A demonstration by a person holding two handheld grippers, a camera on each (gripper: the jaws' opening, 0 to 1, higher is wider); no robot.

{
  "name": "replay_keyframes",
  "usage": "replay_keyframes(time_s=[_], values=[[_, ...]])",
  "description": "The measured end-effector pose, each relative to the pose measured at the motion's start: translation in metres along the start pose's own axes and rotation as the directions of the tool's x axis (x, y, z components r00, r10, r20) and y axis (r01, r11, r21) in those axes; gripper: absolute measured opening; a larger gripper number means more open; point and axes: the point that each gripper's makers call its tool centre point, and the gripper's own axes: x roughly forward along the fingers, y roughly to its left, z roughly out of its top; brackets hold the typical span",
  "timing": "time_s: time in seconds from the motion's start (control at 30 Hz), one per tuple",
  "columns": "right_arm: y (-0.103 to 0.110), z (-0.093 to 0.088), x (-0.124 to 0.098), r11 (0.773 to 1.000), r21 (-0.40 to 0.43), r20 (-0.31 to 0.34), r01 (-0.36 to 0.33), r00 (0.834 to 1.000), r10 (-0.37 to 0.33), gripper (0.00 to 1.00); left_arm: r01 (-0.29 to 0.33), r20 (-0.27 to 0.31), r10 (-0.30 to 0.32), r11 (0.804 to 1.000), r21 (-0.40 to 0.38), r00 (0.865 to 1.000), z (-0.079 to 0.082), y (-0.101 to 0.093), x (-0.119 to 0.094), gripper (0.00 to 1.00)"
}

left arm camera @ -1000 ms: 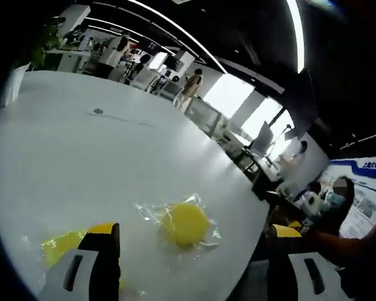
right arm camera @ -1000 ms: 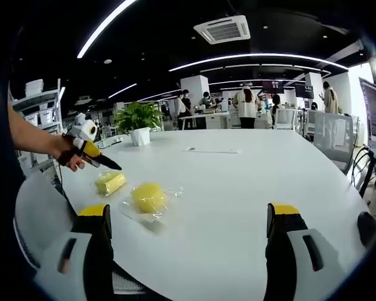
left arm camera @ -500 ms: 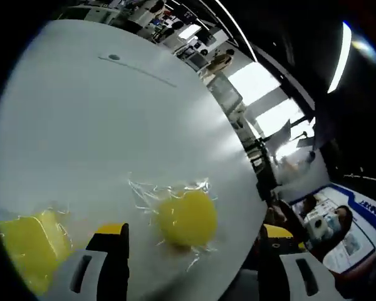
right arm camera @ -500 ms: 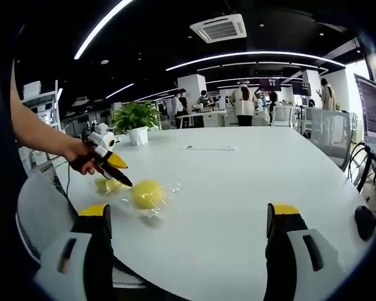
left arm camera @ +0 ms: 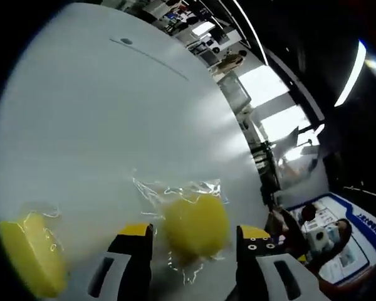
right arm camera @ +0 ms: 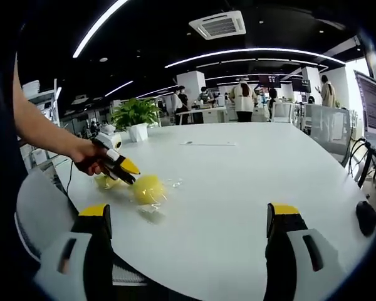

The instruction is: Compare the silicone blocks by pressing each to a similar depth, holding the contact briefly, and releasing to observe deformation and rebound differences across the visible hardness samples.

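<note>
A: 2 samples lie on the white table (left arm camera: 100, 125): a round yellow silicone block in a clear plastic wrapper (left arm camera: 195, 226) between the left gripper (left arm camera: 191, 248)'s jaws, and a second yellow wrapped block (left arm camera: 28, 257) off beyond its left-hand jaw.

B: Is it squeezing?

A: Jaws stand narrowed, flanking the round block; I cannot tell if they touch. The right gripper (right arm camera: 188, 244) hangs wide open, holding nothing, both blocks ahead of its left-hand jaw.

B: Advice?

A: Close slowly and squarely, stop at a modest dent, pause, then release.
</note>
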Motion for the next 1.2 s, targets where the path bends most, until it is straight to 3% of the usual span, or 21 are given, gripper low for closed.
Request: replay_keyframes(time_s=[0.17, 0.33, 0.43, 0.47, 0.53, 0.7, 0.97, 1.2], values=[[-0.003, -0.003, 0.000, 1.000, 0.002, -0.008, -0.001, 1.000, 0.001, 0.97, -0.021, -0.001, 0.021, 1.000, 0.010, 1.000, 0.001, 0.010, 0.001, 0.37], [-0.006, -0.004, 0.000, 1.000, 0.008, -0.013, 0.003, 1.000, -0.003, 0.97, -0.017, -0.007, 0.017, 1.000, 0.001, 1.000, 0.003, 0.008, 0.001, 0.38], [-0.006, -0.005, 0.002, 1.000, 0.010, -0.013, 0.002, 1.000, -0.001, 0.97, -0.043, -0.015, 0.044, 0.997, 0.059, 0.999, 0.001, 0.010, 0.003, 0.34], [-0.006, -0.006, 0.003, 1.000, 0.012, -0.015, 0.001, 1.000, 0.000, 0.97, -0.063, -0.022, 0.066, 0.992, 0.111, 0.998, 0.000, 0.013, 0.004, 0.32], [-0.006, -0.007, 0.004, 1.000, 0.016, -0.018, -0.002, 1.000, 0.002, 0.97, -0.046, -0.014, 0.047, 0.995, 0.090, 0.999, 0.000, 0.009, 0.006, 0.32], [-0.007, -0.006, 0.006, 1.000, 0.013, -0.020, -0.003, 1.000, 0.003, 0.97, -0.043, -0.011, 0.046, 0.987, 0.158, 0.999, 0.000, 0.007, 0.006, 0.21], [-0.007, -0.004, 0.008, 1.000, 0.006, -0.022, -0.006, 1.000, 0.006, 0.97, -0.036, -0.048, 0.042, 0.994, 0.105, 0.998, -0.005, 0.005, 0.006, 0.07], [-0.004, -0.005, 0.006, 1.000, 0.005, -0.023, -0.008, 1.000, 0.008, 0.97, -0.029, -0.032, 0.033, 0.993, 0.117, 0.999, -0.006, 0.000, 0.005, 0.01]])
